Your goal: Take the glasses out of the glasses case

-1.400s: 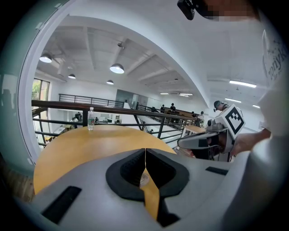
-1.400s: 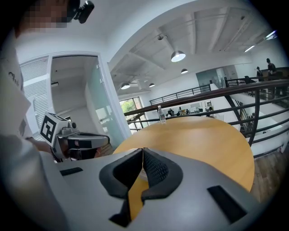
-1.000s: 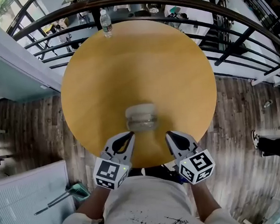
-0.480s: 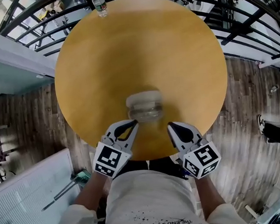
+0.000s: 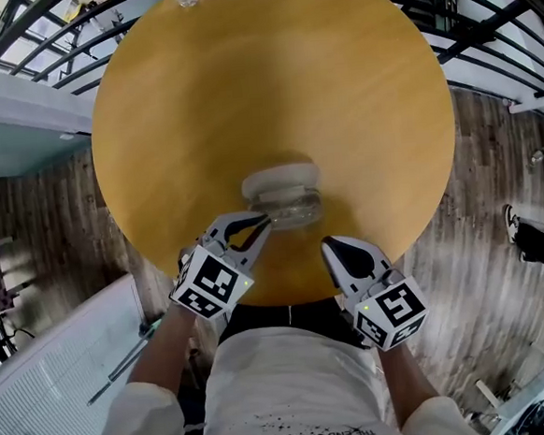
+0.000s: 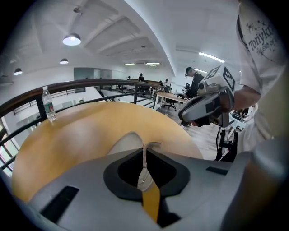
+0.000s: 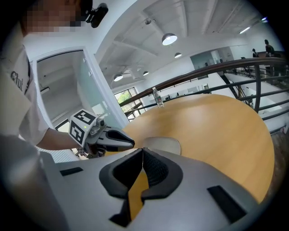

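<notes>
The left gripper (image 5: 259, 224) has gone forward since a second ago and its tips now lie at the near left edge of the glasses case (image 5: 283, 185), where before they hung short of it; the right gripper (image 5: 331, 247) has kept much the same place, near the case's right side but apart from it; the round table (image 5: 243, 83) fills more of the head view than it did.

The case is a small, pale, rounded thing lying flat on the near part of the table, between the two grippers and just ahead of them; its far half is matt cream, its near half greyer and glossy; what it holds cannot be made out.

In the left gripper view the jaws are pressed together, with only a thin pale slit between them, and no thing can be made out in their grip; in the right gripper view the jaws likewise meet at the tips, with nothing between them.

By count: one glasses case; one table, of yellow wood; two grippers; one clear water bottle (image 6: 48, 104), standing upright at the table's far edge, well apart from the case.
</notes>
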`<state>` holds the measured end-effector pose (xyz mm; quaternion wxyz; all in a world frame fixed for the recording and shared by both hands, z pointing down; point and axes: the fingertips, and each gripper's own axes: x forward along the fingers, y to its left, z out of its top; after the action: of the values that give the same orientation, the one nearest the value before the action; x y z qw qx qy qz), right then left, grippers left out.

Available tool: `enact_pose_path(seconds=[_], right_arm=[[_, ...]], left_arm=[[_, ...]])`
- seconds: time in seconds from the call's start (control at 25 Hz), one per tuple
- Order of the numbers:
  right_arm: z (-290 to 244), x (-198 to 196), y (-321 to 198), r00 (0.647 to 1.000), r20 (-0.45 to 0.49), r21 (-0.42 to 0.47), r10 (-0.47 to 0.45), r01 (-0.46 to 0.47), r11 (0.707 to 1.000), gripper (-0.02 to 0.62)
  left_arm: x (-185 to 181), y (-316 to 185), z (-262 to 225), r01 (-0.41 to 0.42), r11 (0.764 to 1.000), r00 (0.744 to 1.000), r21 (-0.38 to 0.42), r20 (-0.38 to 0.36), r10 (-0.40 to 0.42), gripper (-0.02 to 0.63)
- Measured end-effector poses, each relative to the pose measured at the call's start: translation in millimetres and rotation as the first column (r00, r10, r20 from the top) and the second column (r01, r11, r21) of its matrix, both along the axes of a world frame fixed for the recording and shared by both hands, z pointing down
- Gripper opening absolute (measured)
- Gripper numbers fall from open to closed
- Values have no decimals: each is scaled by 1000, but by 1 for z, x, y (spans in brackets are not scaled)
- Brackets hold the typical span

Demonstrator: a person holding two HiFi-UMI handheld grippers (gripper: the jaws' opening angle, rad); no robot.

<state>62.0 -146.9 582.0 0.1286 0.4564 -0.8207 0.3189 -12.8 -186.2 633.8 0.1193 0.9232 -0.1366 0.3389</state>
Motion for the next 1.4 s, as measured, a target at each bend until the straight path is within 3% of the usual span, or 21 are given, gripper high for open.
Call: enact_pose_path(seconds=[0.24,0.56,0.96,1.4], right_arm=[[20,3,1,1000,16,-33,16,-15,999,26],[45,25,-4,999,29,-77,33,-31,997,26],[55,27,-3,997,53,-86,53,-48,995,26],[57,29,-5,996,64,-101,59,-52,994,26]], left_arm=[[3,-8,45,-117,993,989,-6,92,118,26],[29,-12,91,-273,959,942,-71,180,282,28],[33,-10,109,-339,938,909,-77,231,347,75],[36,-7,123,-449,886,834,-111,303,461,67]])
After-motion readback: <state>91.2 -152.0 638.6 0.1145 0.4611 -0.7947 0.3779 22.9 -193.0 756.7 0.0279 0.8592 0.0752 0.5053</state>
